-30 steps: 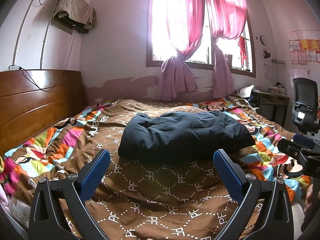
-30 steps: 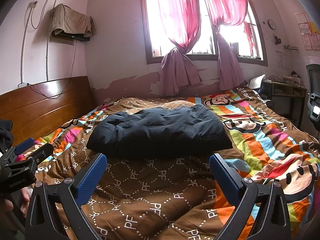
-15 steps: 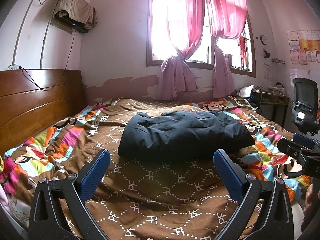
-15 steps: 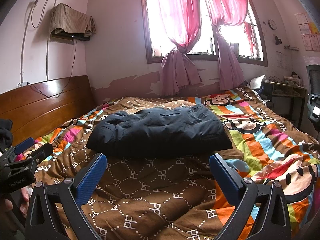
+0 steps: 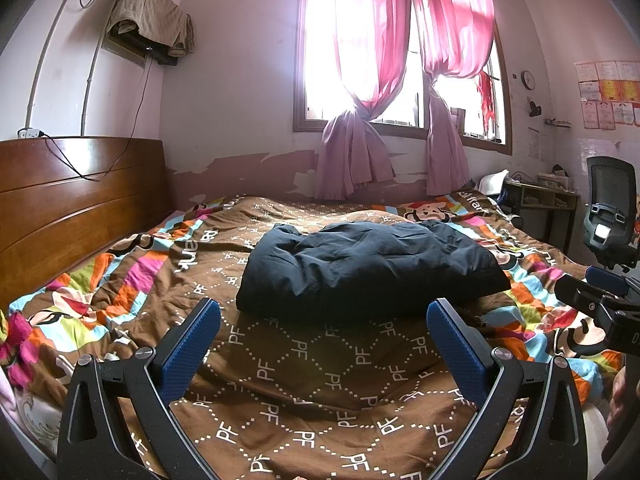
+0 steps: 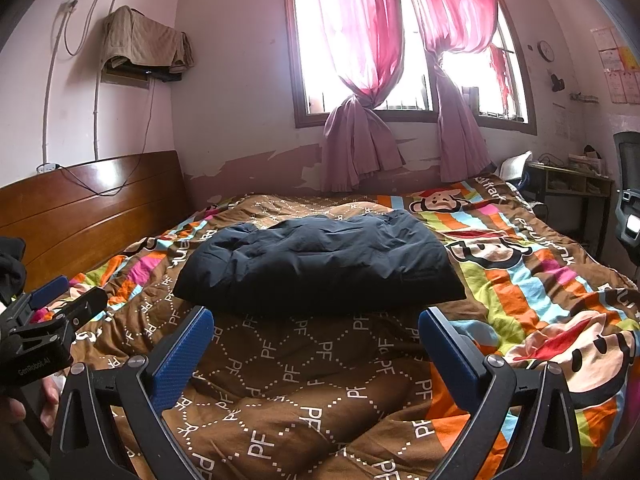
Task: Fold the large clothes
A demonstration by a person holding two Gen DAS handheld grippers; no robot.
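A dark navy padded garment (image 5: 360, 268) lies folded into a thick bundle in the middle of the bed; it also shows in the right wrist view (image 6: 320, 268). My left gripper (image 5: 324, 340) is open and empty, held above the quilt just short of the bundle's near edge. My right gripper (image 6: 316, 340) is open and empty too, at about the same distance from the bundle. Each gripper shows at the edge of the other's view, the right one (image 5: 600, 308) and the left one (image 6: 44, 320).
The bed is covered by a brown and striped cartoon quilt (image 5: 320, 392). A wooden headboard (image 5: 72, 200) stands at the left. A window with pink curtains (image 5: 396, 80) is behind the bed. A desk (image 5: 540, 204) and an office chair (image 5: 612, 216) stand at the right.
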